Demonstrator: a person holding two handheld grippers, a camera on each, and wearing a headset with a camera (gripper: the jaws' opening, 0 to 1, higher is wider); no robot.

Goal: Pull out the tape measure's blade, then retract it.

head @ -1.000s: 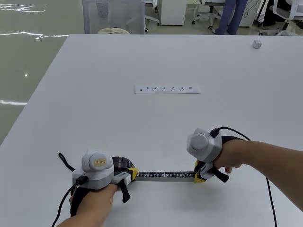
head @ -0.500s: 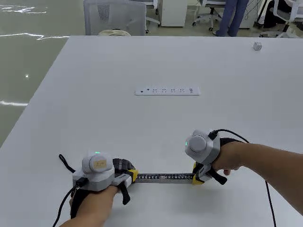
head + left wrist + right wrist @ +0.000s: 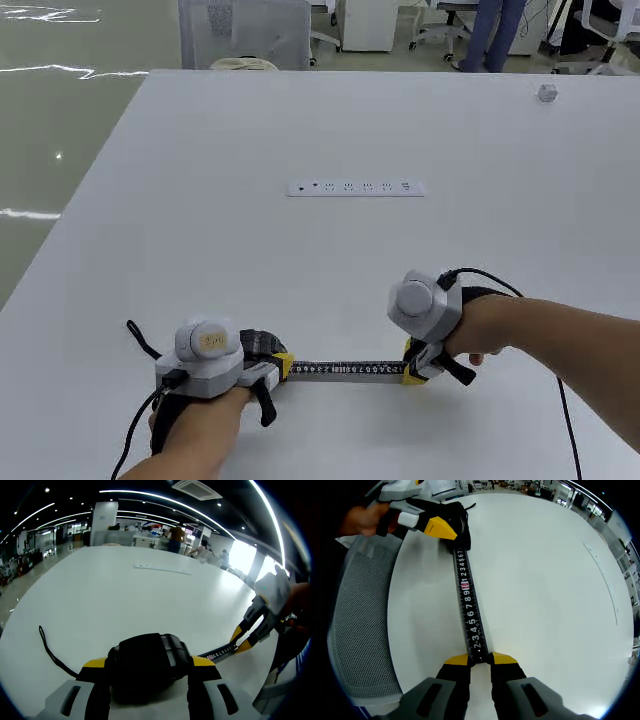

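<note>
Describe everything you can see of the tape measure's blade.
The blade is a dark strip with white numerals. It runs straight from the black case in the left hand-held gripper to the right hand-held gripper, whose yellow-tipped jaws pinch its end, low over the white table.

Tape blade [image 3: 469,610] — black digits 1 to 9.

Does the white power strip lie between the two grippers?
No: the power strip lies far beyond them; between left gripper and right gripper runs the blade.
</note>
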